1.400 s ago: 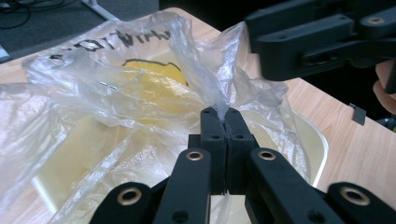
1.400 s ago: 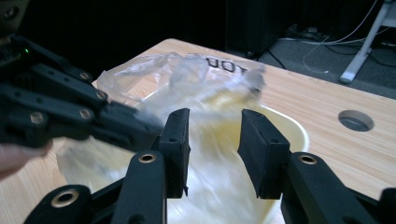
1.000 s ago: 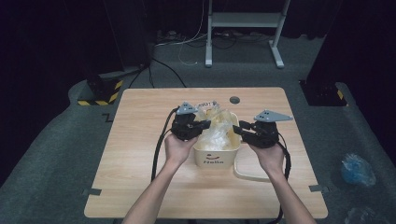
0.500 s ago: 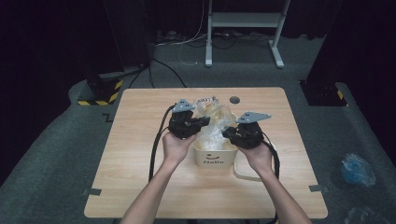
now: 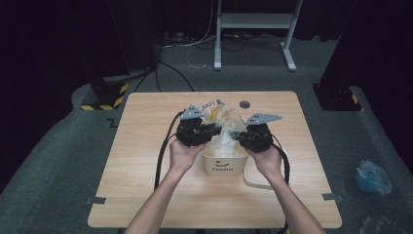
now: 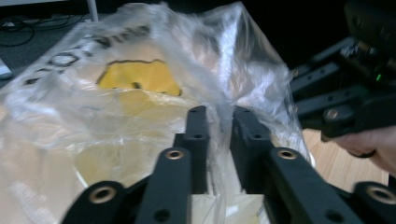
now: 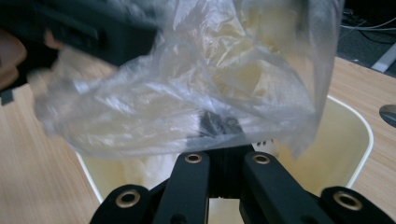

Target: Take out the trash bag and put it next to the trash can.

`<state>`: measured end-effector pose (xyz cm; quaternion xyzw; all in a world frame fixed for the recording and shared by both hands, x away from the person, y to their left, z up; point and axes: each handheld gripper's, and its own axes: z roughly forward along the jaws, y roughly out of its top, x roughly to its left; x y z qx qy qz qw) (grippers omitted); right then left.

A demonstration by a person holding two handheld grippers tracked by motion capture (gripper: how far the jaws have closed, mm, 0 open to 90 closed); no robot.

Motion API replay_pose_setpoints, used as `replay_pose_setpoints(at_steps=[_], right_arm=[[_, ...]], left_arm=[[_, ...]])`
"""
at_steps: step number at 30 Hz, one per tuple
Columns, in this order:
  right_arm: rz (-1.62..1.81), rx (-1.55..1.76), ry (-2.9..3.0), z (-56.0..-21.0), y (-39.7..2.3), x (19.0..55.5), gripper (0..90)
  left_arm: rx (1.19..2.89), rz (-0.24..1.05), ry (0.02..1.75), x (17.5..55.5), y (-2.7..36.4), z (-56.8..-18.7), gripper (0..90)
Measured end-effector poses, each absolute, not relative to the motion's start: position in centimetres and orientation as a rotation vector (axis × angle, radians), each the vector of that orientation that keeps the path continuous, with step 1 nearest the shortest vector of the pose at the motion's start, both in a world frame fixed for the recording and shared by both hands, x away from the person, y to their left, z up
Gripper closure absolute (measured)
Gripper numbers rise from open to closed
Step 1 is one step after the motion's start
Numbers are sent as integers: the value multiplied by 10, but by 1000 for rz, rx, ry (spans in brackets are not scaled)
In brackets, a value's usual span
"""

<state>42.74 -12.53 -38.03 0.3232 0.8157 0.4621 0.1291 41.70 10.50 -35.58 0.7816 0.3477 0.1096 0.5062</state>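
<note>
A cream bin [image 5: 222, 165] stands mid-table with a clear plastic bag [image 5: 225, 131] rising out of it. My left gripper [image 5: 216, 129] is at the bag's left side. In the left gripper view its jaws [image 6: 219, 116] have just been opening; a fold of the bag [image 6: 140, 93] runs through the narrow gap between them. My right gripper [image 5: 238, 138] is at the bag's right side. Its jaws [image 7: 219, 128] have just been closing and are shut on the bag [image 7: 210, 84], over the bin's rim [image 7: 359, 140]. The film hides their tips.
The wooden table [image 5: 146, 185] also carries a black round disc [image 5: 244, 104] and a printed white label [image 5: 210, 103] behind the bag. A white cable loop [image 5: 253, 180] lies right of the bin. On the floor are a blue bag [image 5: 370, 175] and a striped block [image 5: 104, 95].
My right gripper has moved left, in toward the bag, and its jaws have closed on the film. The left hand has stayed put, and its jaws have parted a little.
</note>
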Motion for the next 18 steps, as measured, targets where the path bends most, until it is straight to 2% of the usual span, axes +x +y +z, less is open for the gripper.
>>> replay_pose_setpoints(at_steps=[4,8,18], right_arm=[[1382,939,2356,-375,-127,427,900],[1413,941,2347,-371,-127,428,900],[1477,922,2331,-364,-124,426,900]], left_arm=[[1890,240,820,416,102,-359,648],[1905,221,799,415,99,-361,591],[1969,231,756,414,85,-366,578]])
